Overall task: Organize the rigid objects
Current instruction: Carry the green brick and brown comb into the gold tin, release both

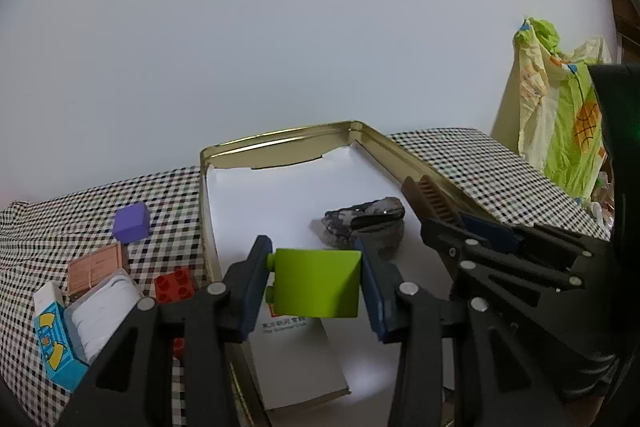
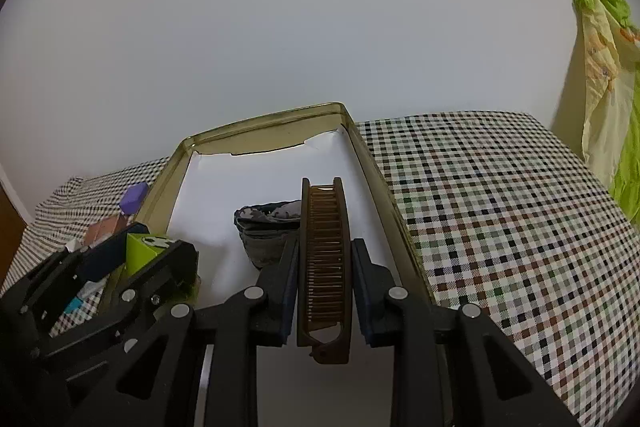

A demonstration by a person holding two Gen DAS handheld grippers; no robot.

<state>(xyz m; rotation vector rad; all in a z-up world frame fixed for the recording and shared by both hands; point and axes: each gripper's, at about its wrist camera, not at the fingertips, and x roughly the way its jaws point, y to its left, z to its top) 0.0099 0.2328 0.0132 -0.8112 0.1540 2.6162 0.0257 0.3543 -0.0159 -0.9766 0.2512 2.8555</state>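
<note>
- Left wrist view: my left gripper [image 1: 316, 283] is clamped on a lime-green building block [image 1: 316, 283], its pads pressing both sides, held over the near part of the gold tin tray [image 1: 280, 141].
- A dark rock [image 1: 366, 221] lies on the tray's white paper lining, beyond the block; a white booklet [image 1: 296, 359] lies below it.
- On the checkered cloth [image 1: 472, 163] left of the tray sit a purple cube [image 1: 131, 222], a red block [image 1: 176, 283], a wooden box [image 1: 95, 267] and a blue-and-white carton [image 1: 54, 339].
- Right wrist view: my right gripper [image 2: 325, 267] is closed tight on a brown folding comb [image 2: 325, 259], held on edge over the tray's right side, just beside the rock.
</note>
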